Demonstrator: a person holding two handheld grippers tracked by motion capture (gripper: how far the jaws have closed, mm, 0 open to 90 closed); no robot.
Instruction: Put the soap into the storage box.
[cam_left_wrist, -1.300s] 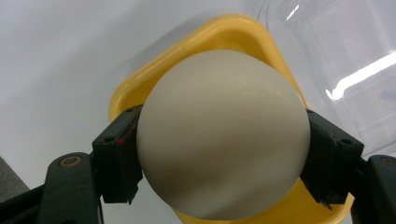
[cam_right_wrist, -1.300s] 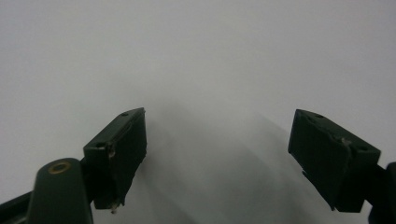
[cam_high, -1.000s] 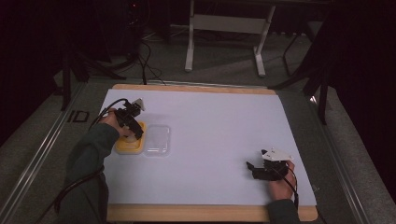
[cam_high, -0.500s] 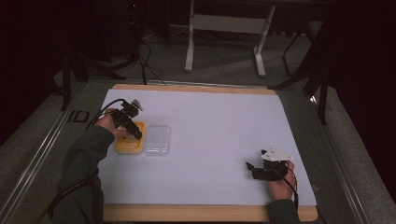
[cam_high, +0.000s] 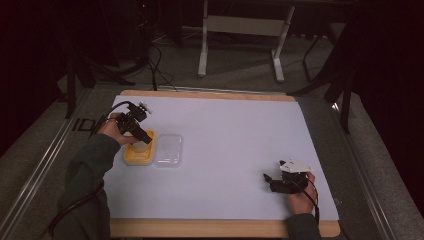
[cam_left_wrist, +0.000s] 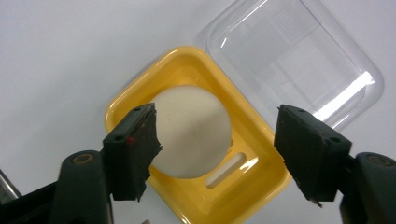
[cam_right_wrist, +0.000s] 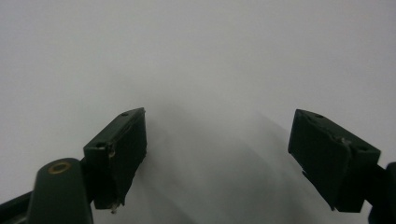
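A yellow square tray (cam_left_wrist: 187, 70) (cam_high: 131, 157) lies on the white table sheet at the left, with a clear plastic lid (cam_left_wrist: 299, 60) (cam_high: 168, 149) flat beside it. A cream-white ball (cam_left_wrist: 191, 130) (cam_high: 141, 146) rests in the tray. My left gripper (cam_left_wrist: 217, 149) (cam_high: 144, 138) hovers just above the tray, jaws open; the ball sits by the left jaw, with a wide gap to the other. My right gripper (cam_right_wrist: 217, 158) (cam_high: 267, 179) is open near the front right of the sheet, with bare white surface between its jaws.
The white sheet (cam_high: 235, 145) covers a wood-edged table (cam_high: 200, 228). A metal stand (cam_high: 240, 25) and cables lie on the floor beyond the far edge. The person's left sleeve (cam_high: 85, 180) comes in from the bottom left.
The left hand and gripper have drawn slightly back toward the table's left edge above the tray. The right gripper has stayed put.
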